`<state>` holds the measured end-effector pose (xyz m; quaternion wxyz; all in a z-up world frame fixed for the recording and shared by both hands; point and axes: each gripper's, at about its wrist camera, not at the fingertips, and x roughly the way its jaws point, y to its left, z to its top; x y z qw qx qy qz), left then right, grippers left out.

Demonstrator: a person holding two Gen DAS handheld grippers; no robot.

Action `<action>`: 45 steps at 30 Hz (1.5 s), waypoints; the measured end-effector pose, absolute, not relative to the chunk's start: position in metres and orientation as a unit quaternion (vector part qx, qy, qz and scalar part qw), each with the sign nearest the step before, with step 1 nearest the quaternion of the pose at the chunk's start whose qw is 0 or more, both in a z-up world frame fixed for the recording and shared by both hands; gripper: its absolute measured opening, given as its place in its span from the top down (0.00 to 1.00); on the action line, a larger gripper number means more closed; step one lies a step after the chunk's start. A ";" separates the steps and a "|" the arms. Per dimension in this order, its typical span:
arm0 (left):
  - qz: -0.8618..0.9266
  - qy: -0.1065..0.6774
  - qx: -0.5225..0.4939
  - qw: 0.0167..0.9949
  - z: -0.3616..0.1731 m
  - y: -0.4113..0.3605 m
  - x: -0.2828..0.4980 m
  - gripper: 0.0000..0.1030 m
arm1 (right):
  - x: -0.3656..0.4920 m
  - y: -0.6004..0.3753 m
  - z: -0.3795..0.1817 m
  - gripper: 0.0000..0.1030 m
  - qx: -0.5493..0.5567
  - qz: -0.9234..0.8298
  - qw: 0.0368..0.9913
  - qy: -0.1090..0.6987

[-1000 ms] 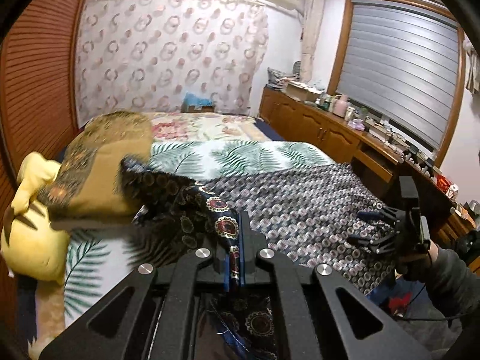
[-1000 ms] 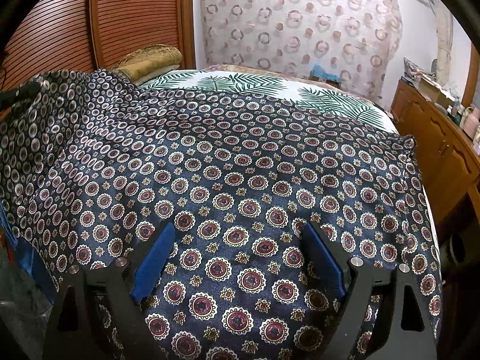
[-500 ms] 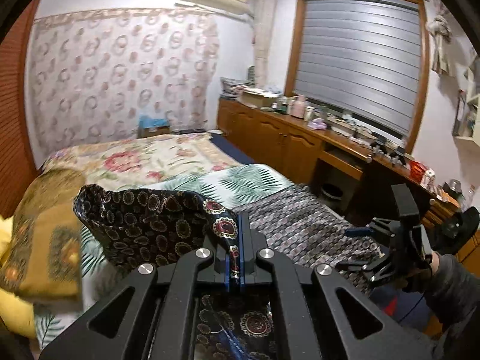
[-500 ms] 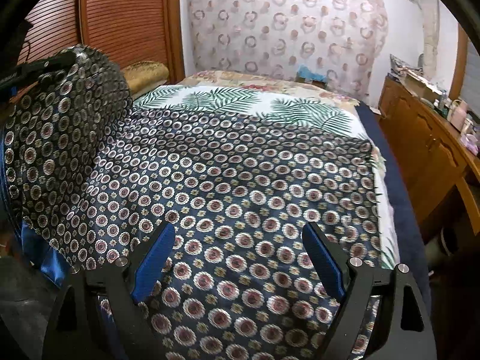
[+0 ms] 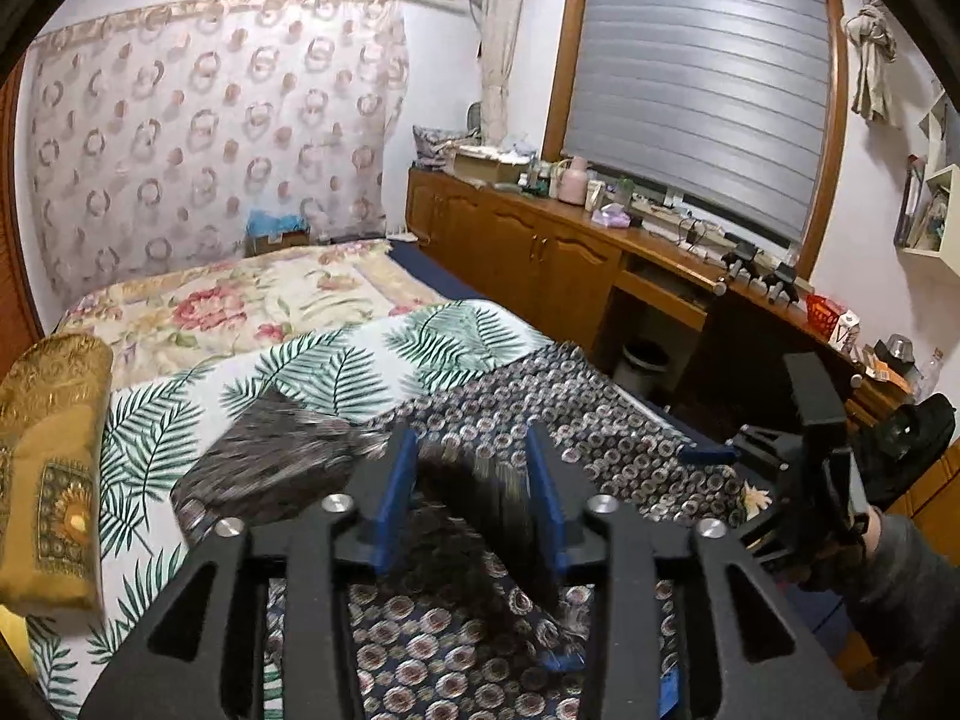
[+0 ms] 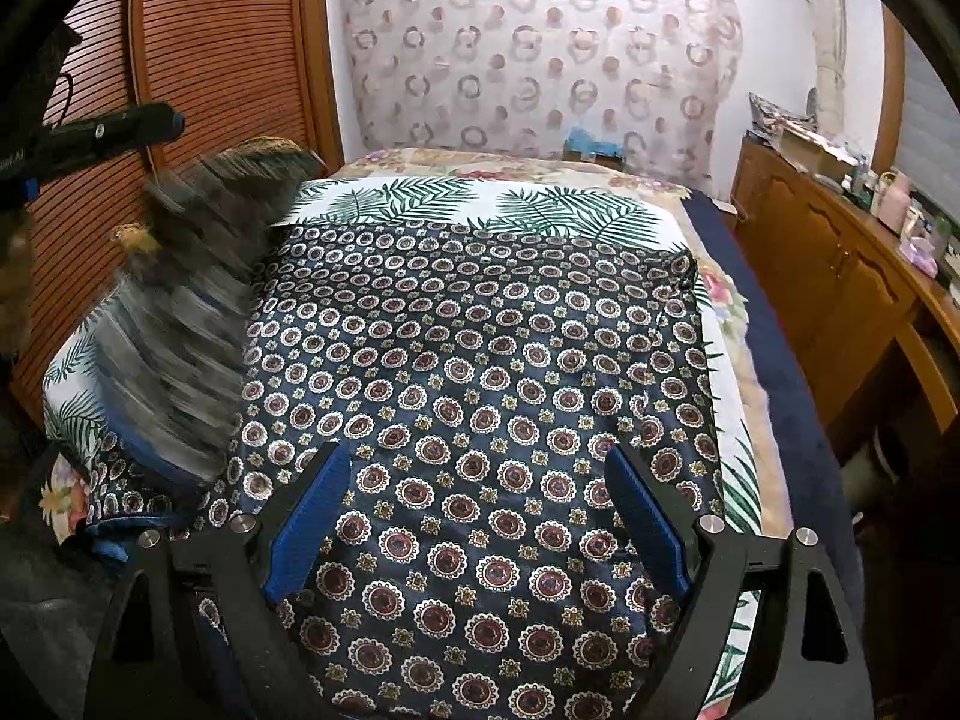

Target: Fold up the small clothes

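left gripper (image 5: 474,480) jaws opening around blurred cloth; right gripper (image 6: 477,516) jaws wide, empty; patterned garment (image 6: 480,396) flat, lengthwise up bed.

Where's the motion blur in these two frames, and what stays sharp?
Left wrist view: the patterned cloth smears between the opening jaws of the left hand-held gripper; bed and cabinets sharp. Right wrist view: only the cloth's falling flap at left is streaked; the flat part and the right hand-held gripper are crisp. Fisheye bends both.
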<state>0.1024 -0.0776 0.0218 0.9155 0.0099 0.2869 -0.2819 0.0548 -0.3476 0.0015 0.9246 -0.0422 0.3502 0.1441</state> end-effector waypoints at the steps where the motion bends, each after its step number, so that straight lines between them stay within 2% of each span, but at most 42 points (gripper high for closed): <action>1: -0.281 0.291 0.011 0.915 0.020 -0.079 0.104 0.61 | 0.055 -0.347 0.001 0.15 -0.041 0.144 0.924 0.350; 4: -0.273 0.296 0.012 0.915 0.015 -0.076 0.102 0.49 | 0.057 -0.345 0.001 0.15 -0.037 0.147 0.924 0.351; 6: -0.267 0.297 0.011 0.917 0.011 -0.070 0.100 0.29 | 0.061 -0.341 0.001 0.15 -0.038 0.151 0.924 0.350; 7: -0.263 0.297 0.008 0.918 0.008 -0.066 0.099 0.26 | 0.063 -0.338 0.002 0.15 -0.038 0.153 0.923 0.350; 26: -0.165 0.324 -0.005 0.932 -0.032 -0.003 0.091 0.26 | 0.122 -0.261 0.018 0.15 -0.063 0.221 0.915 0.331; 32: -0.155 0.323 -0.008 0.934 -0.037 0.010 0.087 0.26 | 0.152 -0.219 0.012 0.20 -0.079 0.261 0.899 0.343; 34: -0.155 0.324 -0.011 0.933 -0.039 0.012 0.087 0.26 | 0.166 -0.211 0.006 0.25 -0.087 0.264 0.894 0.352; 37: -0.156 0.327 -0.014 0.932 -0.042 0.013 0.086 0.26 | 0.184 -0.203 -0.003 0.44 -0.095 0.270 0.884 0.370; 39: -0.157 0.328 -0.016 0.931 -0.043 0.013 0.086 0.26 | 0.194 -0.200 -0.010 0.80 -0.101 0.276 0.876 0.383; 40: -0.159 0.328 -0.016 0.931 -0.044 0.013 0.085 0.26 | 0.195 -0.200 -0.013 0.81 -0.104 0.279 0.873 0.387; 41: -0.160 0.328 -0.017 0.931 -0.044 0.013 0.084 0.26 | 0.196 -0.200 -0.014 0.89 -0.106 0.278 0.873 0.388; 42: -0.160 0.328 -0.017 0.931 -0.045 0.013 0.083 0.26 | 0.197 -0.204 -0.014 0.92 -0.107 0.277 0.873 0.387; 45: -0.164 0.330 -0.018 0.930 -0.047 0.011 0.083 0.26 | 0.194 -0.223 -0.009 0.93 -0.104 0.252 0.885 0.376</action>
